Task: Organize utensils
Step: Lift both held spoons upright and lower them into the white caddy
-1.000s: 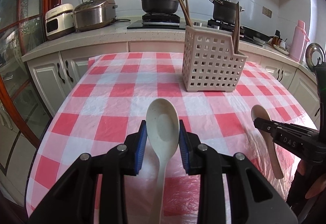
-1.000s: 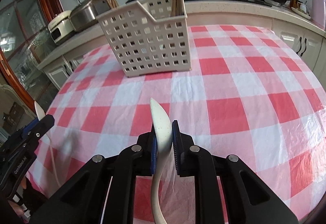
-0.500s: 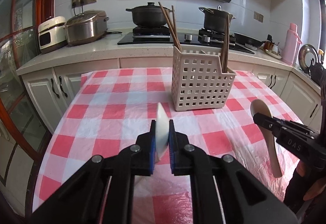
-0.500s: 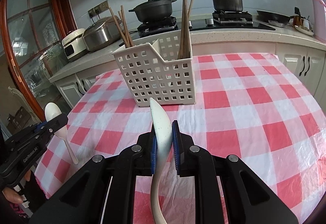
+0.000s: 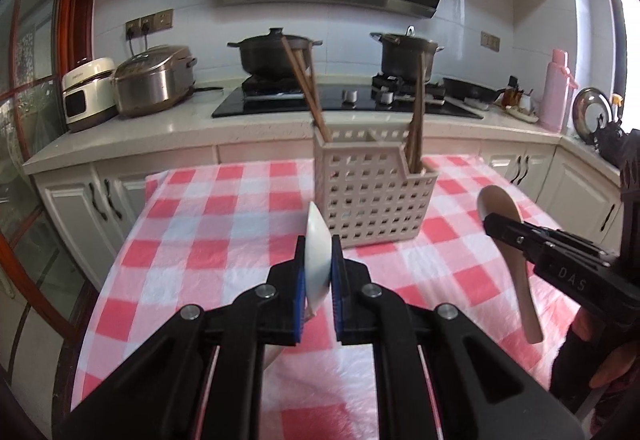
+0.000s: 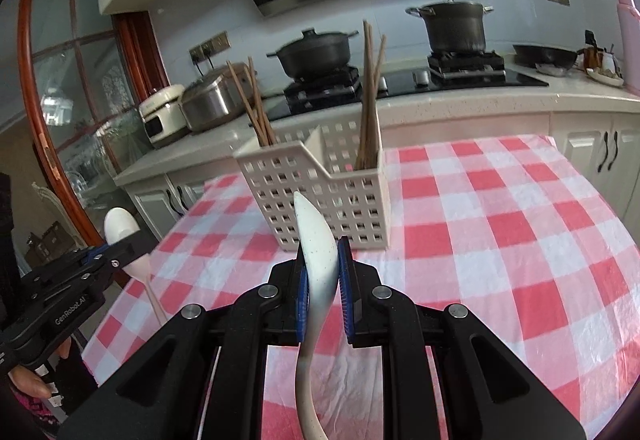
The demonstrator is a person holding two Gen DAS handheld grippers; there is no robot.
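White plastic spoon (image 5: 318, 260) is now pinched edge-on in the left gripper (image 5: 318, 272); a second ago its fingers sat wide around it flat on the checked worktop (image 5: 200, 240), so that grab just finished. Middle of the worktop, the slotted basket (image 5: 372, 196) with chopsticks waits. Over on the right, the right gripper (image 6: 322, 276) is clamped on the beige spoon (image 6: 316, 252). Both spoons are up off the cloth, so dropping them in the basket looks next.

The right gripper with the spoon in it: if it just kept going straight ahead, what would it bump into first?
Probably the white basket. The right gripper points at its front wall, and the spoon tip would likely touch first, though depth is hard to judge.
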